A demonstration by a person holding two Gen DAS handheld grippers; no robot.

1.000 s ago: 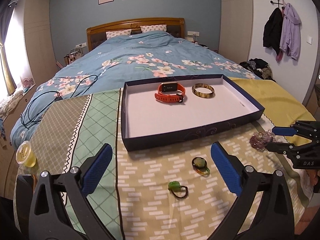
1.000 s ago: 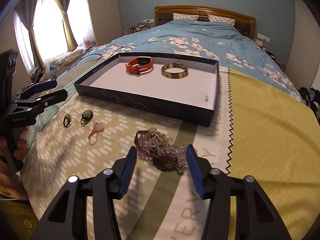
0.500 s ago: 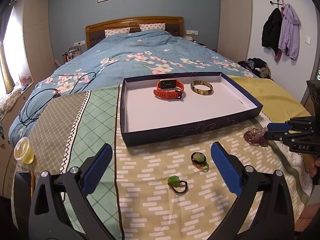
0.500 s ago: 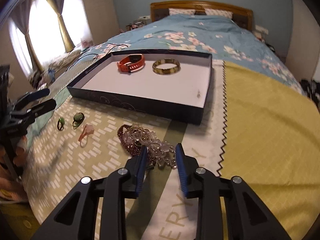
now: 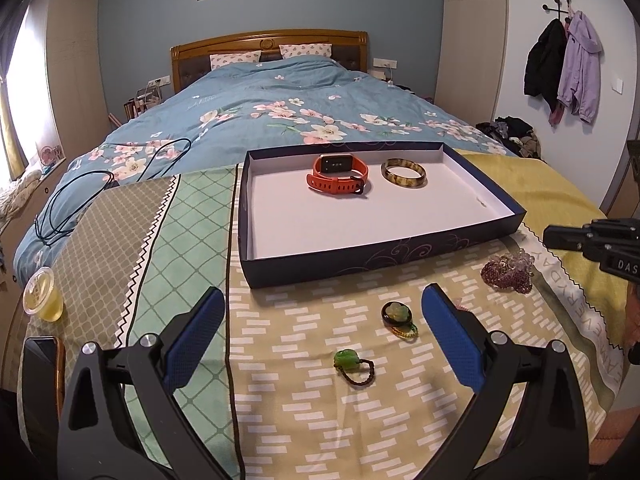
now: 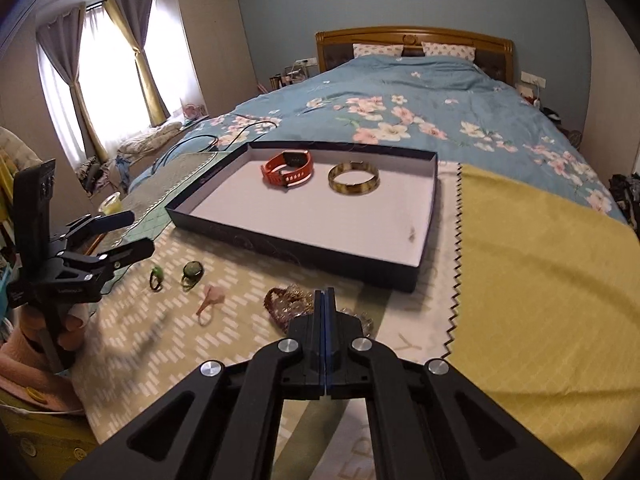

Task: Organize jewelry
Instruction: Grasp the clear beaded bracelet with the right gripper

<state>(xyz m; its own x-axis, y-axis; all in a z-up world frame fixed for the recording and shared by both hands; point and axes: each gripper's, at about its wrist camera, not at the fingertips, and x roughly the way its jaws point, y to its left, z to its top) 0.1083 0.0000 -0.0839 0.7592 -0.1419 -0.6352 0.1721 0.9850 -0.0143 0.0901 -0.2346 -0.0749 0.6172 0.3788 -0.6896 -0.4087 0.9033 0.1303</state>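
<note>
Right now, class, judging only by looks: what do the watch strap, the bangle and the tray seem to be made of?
Watch strap: probably matte orange silicone or rubber, shown by its punched holes and soft bend.
Bangle: glossy, mottled amber-brown; perhaps resin, horn or stone, impossible to settle.
Tray: likely printed cardboard, with thin straight walls, a dark outside with swirls and a plain white inside.

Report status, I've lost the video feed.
Left gripper open, hovering over rings. Right gripper shut, beads not lifted, grip unclear. Watch and bangle in tray. Path clear.
</note>
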